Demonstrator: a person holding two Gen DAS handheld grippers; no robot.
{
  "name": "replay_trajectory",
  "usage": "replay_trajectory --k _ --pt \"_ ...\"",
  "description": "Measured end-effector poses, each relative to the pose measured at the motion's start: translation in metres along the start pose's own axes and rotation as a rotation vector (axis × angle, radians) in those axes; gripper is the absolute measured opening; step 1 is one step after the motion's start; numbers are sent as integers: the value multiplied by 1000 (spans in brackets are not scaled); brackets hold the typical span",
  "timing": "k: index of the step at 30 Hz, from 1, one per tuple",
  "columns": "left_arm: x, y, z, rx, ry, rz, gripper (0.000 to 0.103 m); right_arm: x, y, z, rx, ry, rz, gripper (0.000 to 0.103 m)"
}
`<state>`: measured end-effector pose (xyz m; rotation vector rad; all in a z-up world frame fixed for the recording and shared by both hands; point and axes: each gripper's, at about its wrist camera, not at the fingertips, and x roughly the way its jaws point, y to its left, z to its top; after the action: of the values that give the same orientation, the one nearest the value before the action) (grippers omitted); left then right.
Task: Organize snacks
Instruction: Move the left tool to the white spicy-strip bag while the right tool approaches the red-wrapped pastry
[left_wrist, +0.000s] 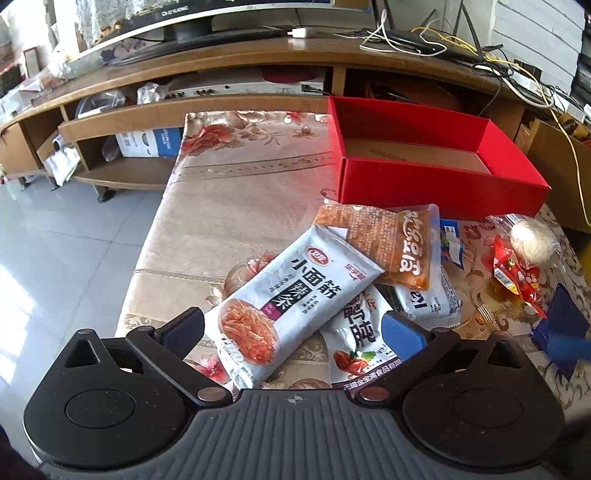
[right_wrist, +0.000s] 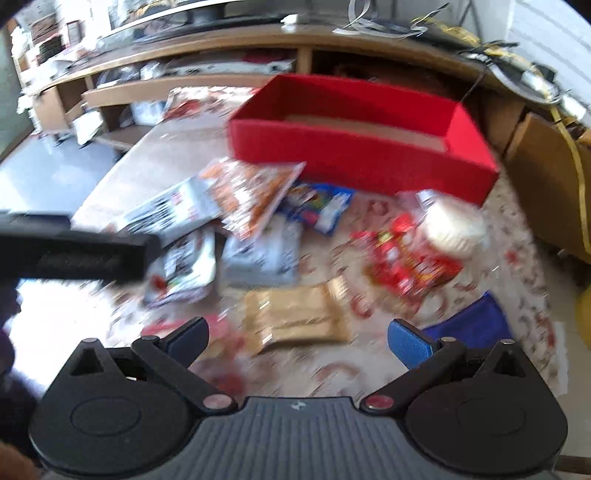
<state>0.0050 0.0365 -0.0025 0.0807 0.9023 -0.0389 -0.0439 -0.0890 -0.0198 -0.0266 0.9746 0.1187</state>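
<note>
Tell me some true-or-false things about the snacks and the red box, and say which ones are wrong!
1. The red box has no snacks in it. True.
2. The white packet with the noodle picture lies on top of other packets. True.
3. The left gripper is squeezing a packet. False: its jaws stand open around the white packet, not pressing it.
4. The orange packet is inside the box. False: it lies on the flowered tablecloth in front of the box.
5. The right gripper has open jaws with nothing held. True.
</note>
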Motion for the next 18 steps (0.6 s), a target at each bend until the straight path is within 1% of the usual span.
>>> replay_trajectory --k 4,7,9,11,14,15,16,17,18 --pt "-2 7 1 -35 -10 -26 103 -4 21 -19 -54 67 71 95" --pt "-3 9 2 -41 -14 -36 103 -6 38 -33 -91 120 131 95" --pt "-3 11 3 -49 -19 -39 103 -5 46 -38 -88 157 188 94" --pt "-4 11 4 -55 -21 -45 103 -2 51 -40 -92 177 235 91" --pt "-4 11 4 -54 -18 -46 103 9 53 -37 -58 209 283 88" --pt "-4 11 4 -53 -16 -47 103 14 52 -37 -48 218 278 86" --pt "-4 10 4 -51 -15 -46 103 19 51 -33 -42 226 251 83" --pt "-4 10 5 -50 -13 -45 103 23 48 -31 -35 221 229 83" --pt "-4 10 5 -47 -7 -40 103 24 44 -29 -23 208 218 80"
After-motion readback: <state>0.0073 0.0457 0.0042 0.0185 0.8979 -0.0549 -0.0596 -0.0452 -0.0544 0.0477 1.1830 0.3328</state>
